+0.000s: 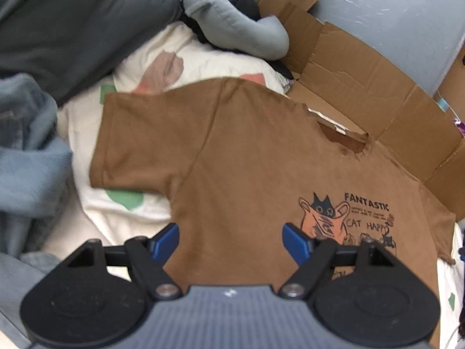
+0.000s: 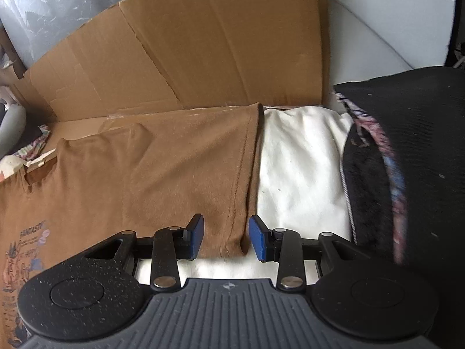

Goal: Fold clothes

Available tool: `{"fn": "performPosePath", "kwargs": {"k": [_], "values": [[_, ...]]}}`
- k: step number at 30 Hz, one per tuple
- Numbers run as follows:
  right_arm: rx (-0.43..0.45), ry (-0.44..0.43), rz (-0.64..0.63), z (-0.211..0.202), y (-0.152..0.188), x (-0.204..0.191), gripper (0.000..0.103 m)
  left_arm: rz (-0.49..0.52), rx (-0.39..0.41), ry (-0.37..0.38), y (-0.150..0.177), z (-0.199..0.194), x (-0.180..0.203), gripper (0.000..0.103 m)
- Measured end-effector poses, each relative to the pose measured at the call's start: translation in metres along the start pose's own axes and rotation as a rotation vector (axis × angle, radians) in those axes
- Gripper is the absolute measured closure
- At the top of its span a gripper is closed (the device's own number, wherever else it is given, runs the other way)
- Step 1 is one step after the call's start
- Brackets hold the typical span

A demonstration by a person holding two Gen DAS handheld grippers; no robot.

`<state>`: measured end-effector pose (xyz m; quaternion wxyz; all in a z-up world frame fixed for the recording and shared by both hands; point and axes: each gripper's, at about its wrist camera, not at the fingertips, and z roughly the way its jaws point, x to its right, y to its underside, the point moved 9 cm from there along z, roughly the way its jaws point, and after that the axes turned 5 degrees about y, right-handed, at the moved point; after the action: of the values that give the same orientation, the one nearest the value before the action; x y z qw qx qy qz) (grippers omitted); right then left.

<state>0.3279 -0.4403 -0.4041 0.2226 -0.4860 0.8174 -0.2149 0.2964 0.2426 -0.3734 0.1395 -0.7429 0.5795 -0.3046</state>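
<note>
1. The left tongs (image 1: 231,240) stand wide open, gripping nothing, above the brown cat-print T-shirt (image 1: 247,168), which lies spread flat just ahead of them.
2. The right tongs (image 2: 226,237) are open too; the shirt's sleeve hem (image 2: 244,174) sits between their blue pads (image 2: 197,234), not pinched.
3. Flattened cardboard (image 2: 203,43) lies beyond the shirt.
4. A white patterned quilt (image 1: 96,151) lies left of the left tongs, under the shirt.
5. A black garment (image 2: 407,145) lies right of the right tongs.

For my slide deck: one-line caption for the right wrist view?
Open right tool straddles the sleeve hem of a brown cotton T-shirt spread over a white quilt, cardboard behind.
</note>
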Motion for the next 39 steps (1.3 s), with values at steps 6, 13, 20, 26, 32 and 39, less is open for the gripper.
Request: {"fn": "performPosePath", "kwargs": {"k": [6, 13, 20, 26, 32, 39], "values": [[-0.042, 0.025, -0.031, 0.024, 0.007, -0.009, 0.062, -0.024, -0.032, 0.005, 0.017, 0.015, -0.001, 0.023], [-0.051, 0.119, -0.164, 0.034, 0.016, -0.010, 0.089, -0.041, -0.050, 0.008, 0.027, 0.022, -0.001, 0.023], [-0.015, 0.185, -0.227, 0.032, 0.017, -0.012, 0.095, -0.019, -0.061, 0.025, 0.032, 0.026, 0.010, 0.023], [-0.023, 0.243, -0.177, 0.023, 0.014, 0.002, 0.103, -0.032, -0.068, 0.037, 0.034, 0.029, 0.015, 0.023], [-0.005, 0.178, -0.096, 0.013, 0.011, 0.006, 0.103, 0.000, -0.085, 0.058, 0.036, 0.036, 0.031, 0.023], [0.017, 0.115, -0.152, 0.022, -0.005, -0.020, 0.060, 0.027, -0.090, 0.085, 0.037, 0.041, 0.046, 0.023]]}}
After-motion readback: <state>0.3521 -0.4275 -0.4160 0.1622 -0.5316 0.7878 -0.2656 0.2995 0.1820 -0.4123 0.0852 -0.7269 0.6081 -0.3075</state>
